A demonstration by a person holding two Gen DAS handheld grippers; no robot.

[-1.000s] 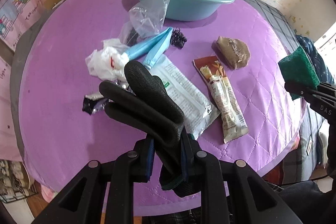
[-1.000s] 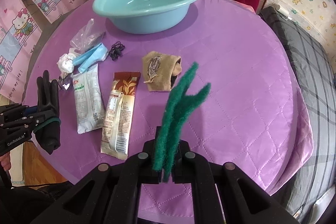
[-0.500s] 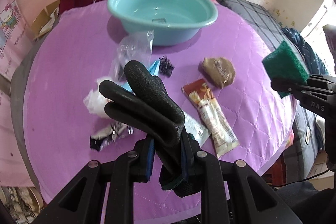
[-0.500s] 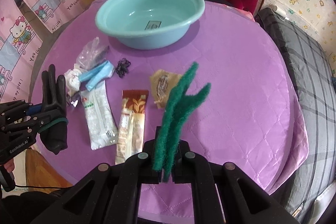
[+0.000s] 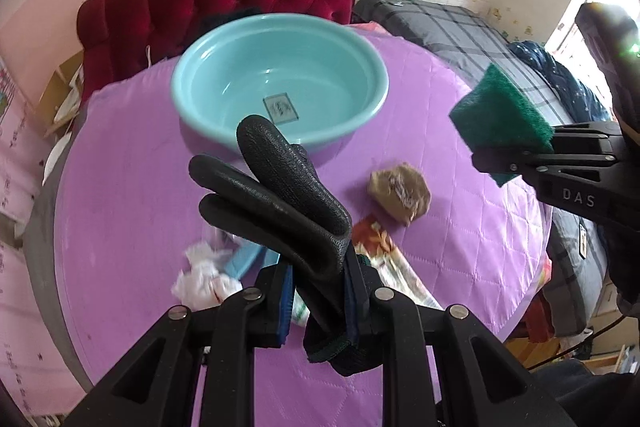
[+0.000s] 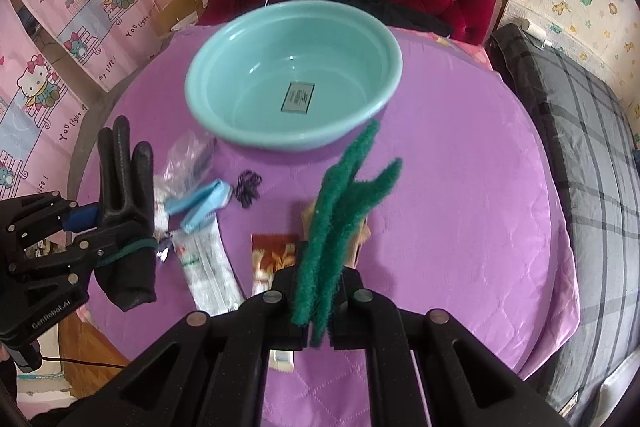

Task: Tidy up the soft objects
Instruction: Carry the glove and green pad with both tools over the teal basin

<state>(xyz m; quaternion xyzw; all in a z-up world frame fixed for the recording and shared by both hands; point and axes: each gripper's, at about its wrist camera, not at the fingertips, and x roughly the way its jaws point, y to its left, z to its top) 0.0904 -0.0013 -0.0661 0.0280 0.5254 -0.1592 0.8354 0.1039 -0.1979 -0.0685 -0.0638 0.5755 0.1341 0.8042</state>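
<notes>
Both grippers carry cargo: the left gripper [image 5: 320, 291] is clamped on a black glove [image 5: 280, 195], the right gripper [image 6: 318, 301] pinched tight on a folded green scouring pad [image 6: 344, 211]. The teal basin [image 6: 208, 115] lies ahead of both and below — empty — with the left seemingly the nearer, the glove's fingers pointing toward its rim.

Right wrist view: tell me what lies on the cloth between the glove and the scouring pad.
Between the glove and pad, the right wrist view shows a clear bag, blue tube, black hair ties, white packet and brown sachet.
</notes>
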